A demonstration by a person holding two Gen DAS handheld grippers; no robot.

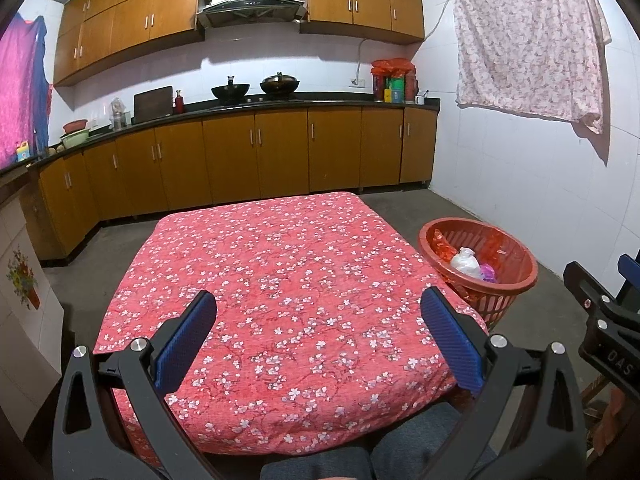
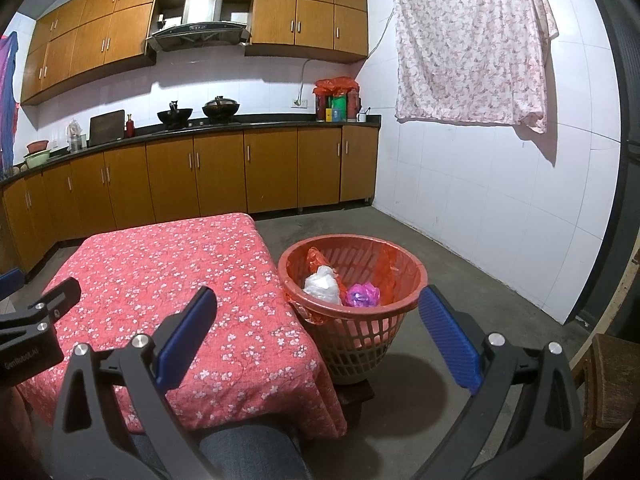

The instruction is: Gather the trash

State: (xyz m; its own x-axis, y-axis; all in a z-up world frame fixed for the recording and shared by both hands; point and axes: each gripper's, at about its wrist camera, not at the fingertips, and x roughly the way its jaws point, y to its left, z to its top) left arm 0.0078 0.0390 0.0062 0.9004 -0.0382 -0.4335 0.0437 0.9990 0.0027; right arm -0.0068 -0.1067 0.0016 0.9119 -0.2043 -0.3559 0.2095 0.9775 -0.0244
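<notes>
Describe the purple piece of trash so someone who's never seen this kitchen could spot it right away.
Find the table with the red flowered cloth; beside it on the floor stands a red plastic basket. Inside, the purple crumpled bag lies next to a white bag, and it is the only purple thing in there.

home kitchen | wooden cabinets (image 1: pixel 256 152) | range hood (image 1: pixel 250 4) | woks (image 1: pixel 230 92)

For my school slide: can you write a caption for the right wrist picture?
Open right gripper hovers empty near a red basket holding a white bag and purple wrapper.
</notes>
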